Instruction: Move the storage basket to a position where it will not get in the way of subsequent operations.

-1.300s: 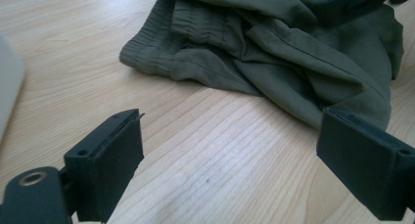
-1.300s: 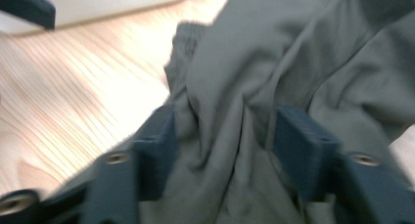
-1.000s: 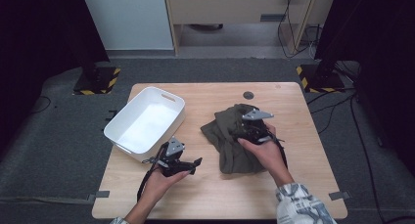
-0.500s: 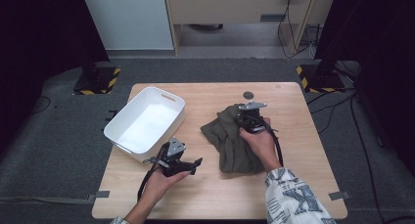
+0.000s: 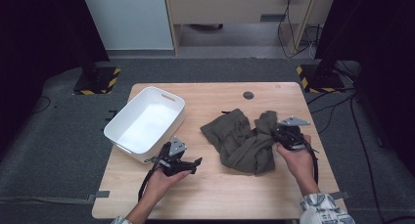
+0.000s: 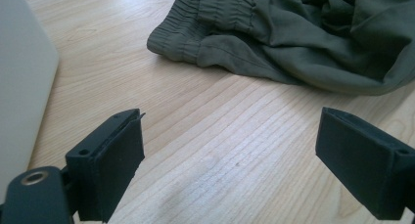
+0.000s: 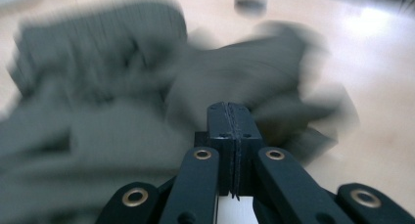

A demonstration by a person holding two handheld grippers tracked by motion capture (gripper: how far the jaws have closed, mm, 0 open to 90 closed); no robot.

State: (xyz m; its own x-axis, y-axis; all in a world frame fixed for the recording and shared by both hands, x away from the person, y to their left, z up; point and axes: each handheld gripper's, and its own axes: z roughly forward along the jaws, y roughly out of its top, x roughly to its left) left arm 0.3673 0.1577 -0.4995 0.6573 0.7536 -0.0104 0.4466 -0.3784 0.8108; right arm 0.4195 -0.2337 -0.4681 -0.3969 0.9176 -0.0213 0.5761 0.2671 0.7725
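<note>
Pinching the olive garment at its near right edge, your right gripper had just closed its jaws flat together.

Whether any fold was actually caught between them you could not tell from the blurred right gripper view; the cloth lay bunched just ahead of the jaws. Your left gripper rested with its jaws spread wide and empty over bare wood, the garment's elastic waistband lying ahead of it and apart. A white bin stood just to its left. Both worked on a pale wooden table above grey carpet, with dark curtains either side.
</note>
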